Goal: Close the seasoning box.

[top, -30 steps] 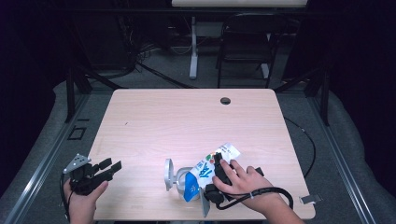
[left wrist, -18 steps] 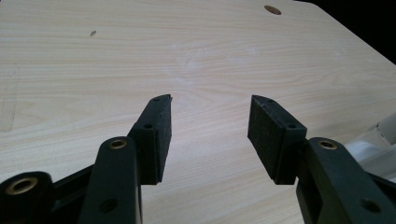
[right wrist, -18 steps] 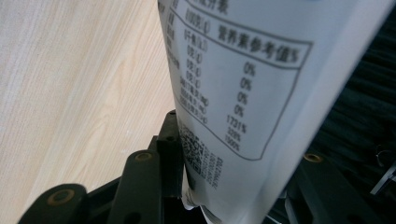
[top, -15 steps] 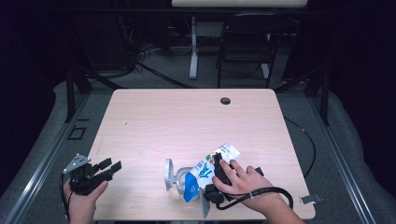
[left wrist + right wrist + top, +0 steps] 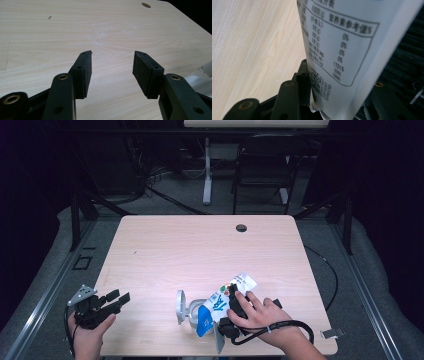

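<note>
left gripper [image 5: 112, 71] – held spread, nothing between | right gripper [image 5: 332, 100] – clamped on white pouch [image 5: 342, 50] | table [image 5: 200, 255]

Place: a dark recording lab or studio.
Table: one pale wooden table [image 5: 200, 250] with a round cable hole [image 5: 241, 227] near its far edge.
Floor: grey carpet [image 5: 60, 255], metal frame rails [image 5: 40, 315].
Behind: black cables [image 5: 150, 175], dark chair [image 5: 262, 167].

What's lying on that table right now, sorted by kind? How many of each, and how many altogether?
White and blue printed pouch: 1
Metal container lying on its side: 1
Hand-held grippers: 2, the left gripper with fingers apart over bare wood, the right gripper closed on the pouch
Total: 4
</note>
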`<move>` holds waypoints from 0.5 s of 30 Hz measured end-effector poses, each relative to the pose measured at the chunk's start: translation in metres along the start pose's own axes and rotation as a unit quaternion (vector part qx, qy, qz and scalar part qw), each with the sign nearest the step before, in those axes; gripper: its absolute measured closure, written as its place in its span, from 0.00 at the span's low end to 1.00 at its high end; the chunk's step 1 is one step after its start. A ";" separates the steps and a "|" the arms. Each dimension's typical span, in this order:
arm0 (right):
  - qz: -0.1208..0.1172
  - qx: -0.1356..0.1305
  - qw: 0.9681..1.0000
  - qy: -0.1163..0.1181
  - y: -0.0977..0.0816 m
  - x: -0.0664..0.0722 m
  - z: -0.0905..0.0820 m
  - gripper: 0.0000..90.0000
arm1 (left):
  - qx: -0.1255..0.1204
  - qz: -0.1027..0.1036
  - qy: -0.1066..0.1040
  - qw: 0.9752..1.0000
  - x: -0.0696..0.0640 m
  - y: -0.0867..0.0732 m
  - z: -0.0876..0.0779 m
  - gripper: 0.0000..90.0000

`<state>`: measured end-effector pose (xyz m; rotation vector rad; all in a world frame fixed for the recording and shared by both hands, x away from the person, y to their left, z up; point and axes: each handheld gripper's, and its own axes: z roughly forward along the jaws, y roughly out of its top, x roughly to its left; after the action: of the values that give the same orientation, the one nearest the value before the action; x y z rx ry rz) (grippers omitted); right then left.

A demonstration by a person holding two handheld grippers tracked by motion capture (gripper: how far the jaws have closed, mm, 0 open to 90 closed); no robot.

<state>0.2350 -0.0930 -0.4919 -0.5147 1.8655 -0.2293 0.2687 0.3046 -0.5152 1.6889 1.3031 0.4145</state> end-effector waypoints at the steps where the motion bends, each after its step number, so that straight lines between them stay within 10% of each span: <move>1: 0.000 0.000 1.000 0.000 0.000 0.000 0.000 0.67 | 0.000 0.000 0.000 1.000 0.000 0.000 0.000 0.56; 15: -0.002 -0.005 1.000 -0.004 -0.001 -0.001 0.000 0.69 | 0.000 -0.001 0.000 1.000 0.000 0.000 0.000 0.56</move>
<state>0.2354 -0.0932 -0.4911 -0.5259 1.8595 -0.2193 0.2687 0.3048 -0.5152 1.6881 1.3049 0.4142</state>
